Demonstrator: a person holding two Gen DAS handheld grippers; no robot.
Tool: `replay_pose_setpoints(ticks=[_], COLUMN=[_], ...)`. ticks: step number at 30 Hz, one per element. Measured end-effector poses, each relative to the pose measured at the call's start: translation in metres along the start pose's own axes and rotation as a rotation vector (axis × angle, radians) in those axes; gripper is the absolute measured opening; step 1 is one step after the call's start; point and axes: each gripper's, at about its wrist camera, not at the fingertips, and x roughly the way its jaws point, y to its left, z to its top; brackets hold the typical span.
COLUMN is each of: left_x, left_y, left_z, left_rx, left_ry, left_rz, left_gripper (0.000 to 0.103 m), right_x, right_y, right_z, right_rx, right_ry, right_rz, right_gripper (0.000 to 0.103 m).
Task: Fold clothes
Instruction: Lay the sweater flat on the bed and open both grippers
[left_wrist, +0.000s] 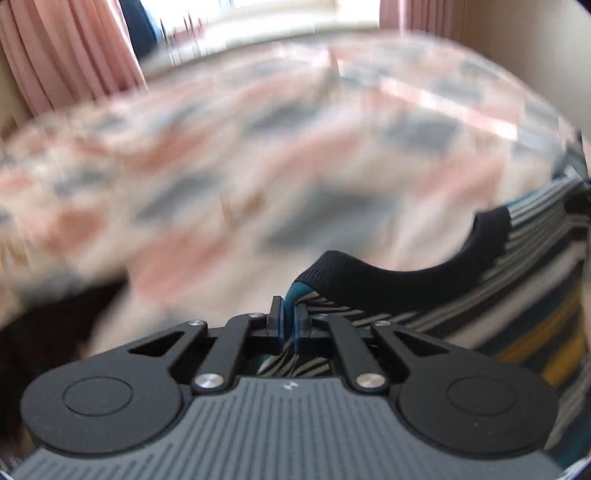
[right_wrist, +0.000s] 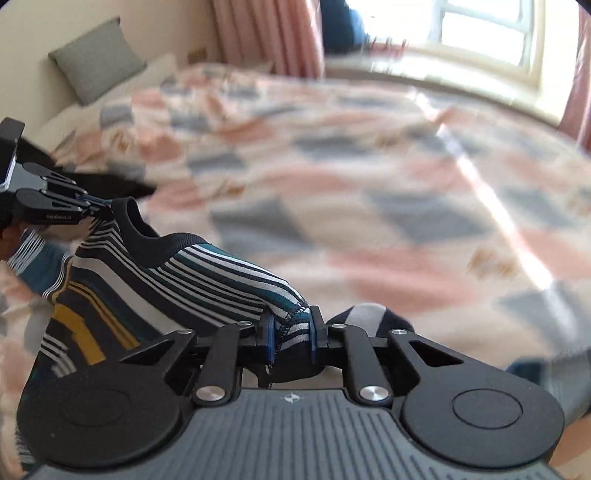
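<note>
Striped sweater (right_wrist: 207, 273) hangs taut above the bed (right_wrist: 369, 184), neckline spanning both grips: left gripper (right_wrist: 96, 207) clamps one shoulder, right gripper (right_wrist: 290, 332) the other; equally near.

Left claw (left_wrist: 289, 320) and right claw (right_wrist: 289, 334) are both clamped on striped sweater (right_wrist: 207, 273) fabric, held apart.

Left gripper (right_wrist: 98, 210) body: seemingly "GenRobot.AI".
</note>
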Motion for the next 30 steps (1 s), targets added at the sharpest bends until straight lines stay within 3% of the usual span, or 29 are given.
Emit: replay_pose_setpoints(ticks=[2, 3, 4, 5, 7, 8, 11, 14, 19, 21, 22, 24, 28, 30], left_x=[0.015, 0.024, 0.033, 0.042, 0.057, 0.055, 0.024, -0.013, -0.082, -0.104, -0.112, -0.112, -0.099, -0.085], left_y=[-0.004, -0.006, -0.008, -0.009, -0.011, -0.013, -0.011, -0.002, 0.013, 0.011, 0.009, 0.005, 0.003, 0.003], left_z=[0.037, 0.054, 0.072, 0.080, 0.080, 0.072, 0.008, -0.078, -0.216, -0.253, -0.266, -0.281, -0.308, -0.323], left_rx=[0.012, 0.017, 0.021, 0.025, 0.034, 0.034, -0.020, -0.144, -0.635, -0.796, -0.856, -0.936, -1.080, -1.176], left_ry=[-0.042, -0.056, -0.070, -0.052, 0.014, 0.036, 0.105, 0.238, 0.456, 0.484, 0.487, 0.481, 0.481, 0.476], left_rz=[0.088, 0.135, 0.182, 0.218, 0.272, 0.275, 0.193, 0.099, -0.033, -0.061, -0.066, -0.081, -0.083, -0.128], left_gripper=[0.009, 0.022, 0.033, 0.054, 0.052, 0.053, 0.067, 0.067, 0.068, 0.068, 0.068, 0.076, 0.078, 0.078], right_x=[0.012, 0.022, 0.037, 0.049, 0.050, 0.038, 0.000, -0.032, -0.061, -0.064, -0.064, -0.056, -0.036, -0.025], right_y=[-0.018, -0.028, -0.037, -0.043, -0.052, -0.053, -0.043, -0.028, 0.019, 0.040, 0.051, 0.069, 0.114, 0.129], right_z=[0.027, 0.037, 0.044, 0.048, 0.039, 0.024, -0.048, -0.136, -0.280, -0.301, -0.306, -0.299, -0.266, -0.256], right_rx=[0.086, 0.138, 0.161, 0.173, 0.214, 0.255, 0.391, 0.550, 1.025, 1.102, 1.113, 1.004, 0.547, 0.402], right_ry=[-0.061, -0.077, -0.069, -0.036, 0.003, -0.017, -0.014, 0.041, 0.189, 0.181, 0.177, 0.188, 0.196, 0.182], right_rz=[-0.073, -0.107, -0.153, -0.214, -0.255, -0.197, -0.033, 0.102, 0.232, 0.240, 0.234, 0.200, 0.097, 0.070], right_gripper=[0.018, 0.026, 0.035, 0.061, 0.065, 0.064, 0.078, 0.079, 0.080, 0.079, 0.078, 0.071, 0.066, 0.066])
